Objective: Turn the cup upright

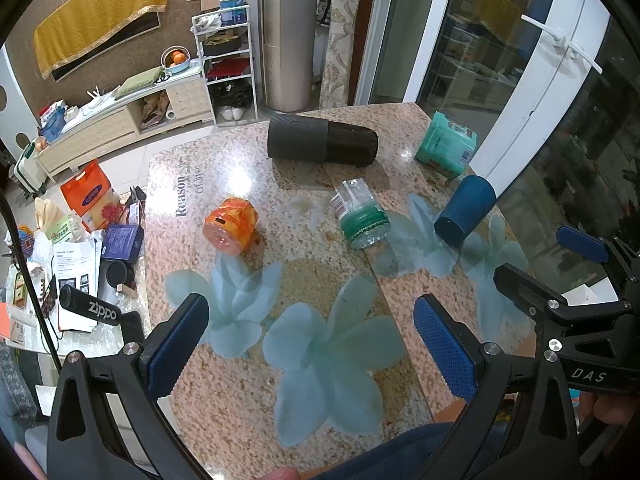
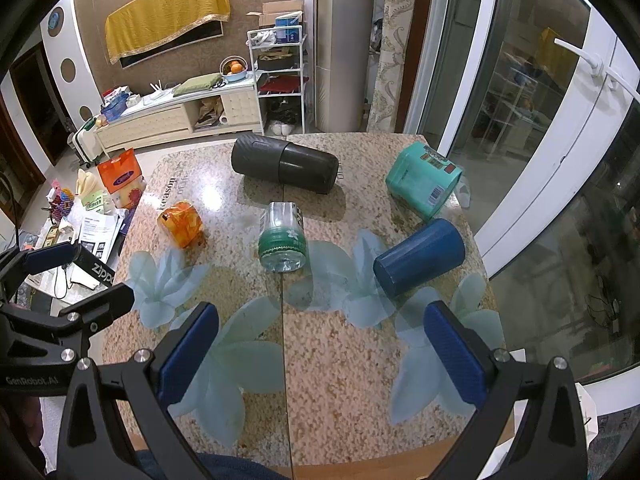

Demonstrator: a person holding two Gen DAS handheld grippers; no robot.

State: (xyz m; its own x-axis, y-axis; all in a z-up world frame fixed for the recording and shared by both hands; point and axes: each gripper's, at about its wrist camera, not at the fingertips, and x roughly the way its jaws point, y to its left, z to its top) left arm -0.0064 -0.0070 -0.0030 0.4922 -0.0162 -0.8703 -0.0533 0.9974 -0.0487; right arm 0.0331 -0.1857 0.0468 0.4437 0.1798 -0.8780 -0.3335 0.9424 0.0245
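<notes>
Black grippers, blue pads.
Left gripper (image 1: 312, 344) and right gripper (image 2: 324, 354): silver screws, textured blue pads (image 1: 444, 350); white "DAS", "GenRobot.AI" markings.

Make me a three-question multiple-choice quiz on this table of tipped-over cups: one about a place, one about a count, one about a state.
1. What lies nearest the table's far edge?
A. long black cylindrical tumbler
B. orange translucent cup
C. dark blue plastic cup

2. How many containers lie on the table?
A. three
B. five
C. seven

3. Both claws are:
A. shut on cups
B. open and empty
C. out of view

Answers:
1 A, the long black cylindrical tumbler lies beyond the others.
2 B, tumbler, orange translucent cup, clear glass with green band, dark blue plastic cup, teal printed tub.
3 B, left claw and right claw gape over bare table.
</notes>
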